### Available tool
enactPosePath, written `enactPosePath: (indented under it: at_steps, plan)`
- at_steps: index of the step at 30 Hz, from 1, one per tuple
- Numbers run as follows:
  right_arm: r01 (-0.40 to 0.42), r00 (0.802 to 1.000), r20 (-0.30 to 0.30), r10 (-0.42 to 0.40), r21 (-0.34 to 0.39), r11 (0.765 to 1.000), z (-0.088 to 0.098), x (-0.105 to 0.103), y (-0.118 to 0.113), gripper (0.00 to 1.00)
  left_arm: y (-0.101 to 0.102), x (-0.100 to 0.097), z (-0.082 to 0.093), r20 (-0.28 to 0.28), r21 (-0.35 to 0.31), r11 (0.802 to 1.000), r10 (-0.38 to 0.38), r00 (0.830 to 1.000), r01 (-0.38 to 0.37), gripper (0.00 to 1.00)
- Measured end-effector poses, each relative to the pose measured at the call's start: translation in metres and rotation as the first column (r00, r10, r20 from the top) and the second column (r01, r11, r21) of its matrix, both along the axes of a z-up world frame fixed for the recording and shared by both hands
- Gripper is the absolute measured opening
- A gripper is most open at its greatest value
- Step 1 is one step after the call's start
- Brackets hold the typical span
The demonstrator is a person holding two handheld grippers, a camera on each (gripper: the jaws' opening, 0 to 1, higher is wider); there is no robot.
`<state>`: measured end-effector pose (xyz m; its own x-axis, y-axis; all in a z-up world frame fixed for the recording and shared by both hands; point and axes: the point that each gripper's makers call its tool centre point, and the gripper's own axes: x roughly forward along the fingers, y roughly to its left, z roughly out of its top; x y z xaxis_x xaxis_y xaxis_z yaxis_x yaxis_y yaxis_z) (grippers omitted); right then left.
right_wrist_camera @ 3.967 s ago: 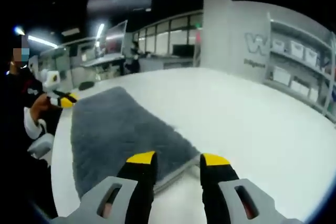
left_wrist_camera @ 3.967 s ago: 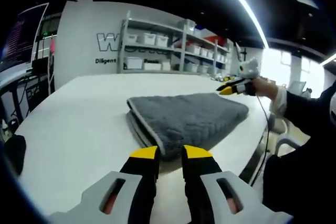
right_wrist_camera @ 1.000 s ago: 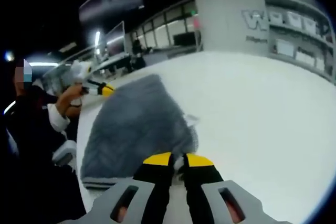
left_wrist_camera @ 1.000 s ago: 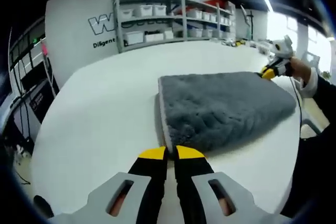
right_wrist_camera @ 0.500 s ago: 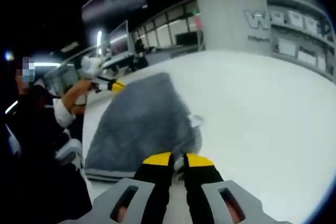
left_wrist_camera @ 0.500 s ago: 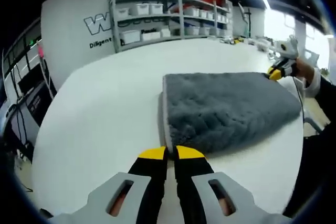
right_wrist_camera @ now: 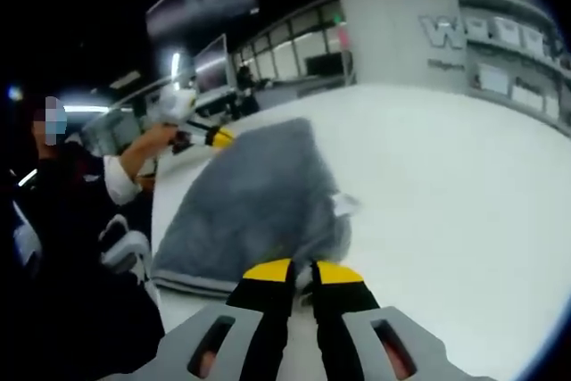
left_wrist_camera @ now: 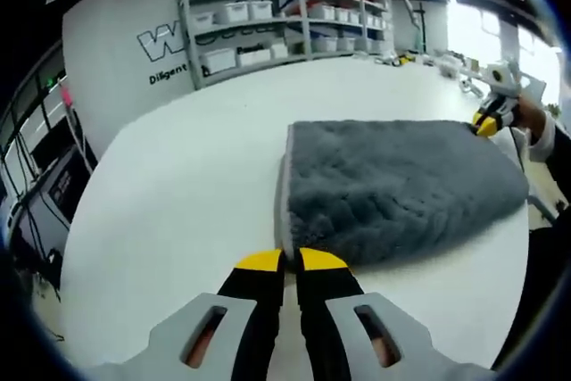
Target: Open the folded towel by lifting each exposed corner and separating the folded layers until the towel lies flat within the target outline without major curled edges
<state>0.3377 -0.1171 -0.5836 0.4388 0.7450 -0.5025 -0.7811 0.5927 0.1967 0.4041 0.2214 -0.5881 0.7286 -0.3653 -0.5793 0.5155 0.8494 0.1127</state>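
Observation:
The grey plush towel (left_wrist_camera: 401, 180) lies folded on the white table (left_wrist_camera: 178, 185), with a pale hem along its left edge. My left gripper (left_wrist_camera: 290, 260) is shut on the towel's near corner. At the far right corner, my right gripper (left_wrist_camera: 489, 122) is held by a hand. In the right gripper view, the right gripper (right_wrist_camera: 302, 271) is shut on the nearest corner of the towel (right_wrist_camera: 254, 198), and the upper layer bulges up off the lower layers. A small white tag (right_wrist_camera: 343, 205) sticks out at its edge. The left gripper (right_wrist_camera: 219, 137) pinches the far corner.
Shelves with white bins (left_wrist_camera: 268, 33) stand against the wall beyond the table. A person's sleeve (right_wrist_camera: 116, 180) and dark body sit close to the table's edge on the towel's side. Bare white tabletop (right_wrist_camera: 446, 185) stretches wide beside the towel.
Both grippers stay shut on their corners. The towel's upper layer has come up a little and drawn tauter between them; the opposite hand has shifted sideways in each view.

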Motion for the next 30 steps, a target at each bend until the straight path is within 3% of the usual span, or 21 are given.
enactPosePath:
  at_steps: [21,30]
  plan:
    - [-0.065,0.997,-0.047,0.067,0.034,0.997,0.004,-0.035,0.009,0.04,-0.012,0.041,0.001,0.024,0.023,1.000,-0.005,1.000,0.004,0.05]
    - [-0.119,0.991,-0.059,0.121,0.039,0.992,0.004,-0.059,0.019,0.04,-0.024,0.054,0.001,0.042,0.017,1.000,-0.001,0.999,0.000,0.05]
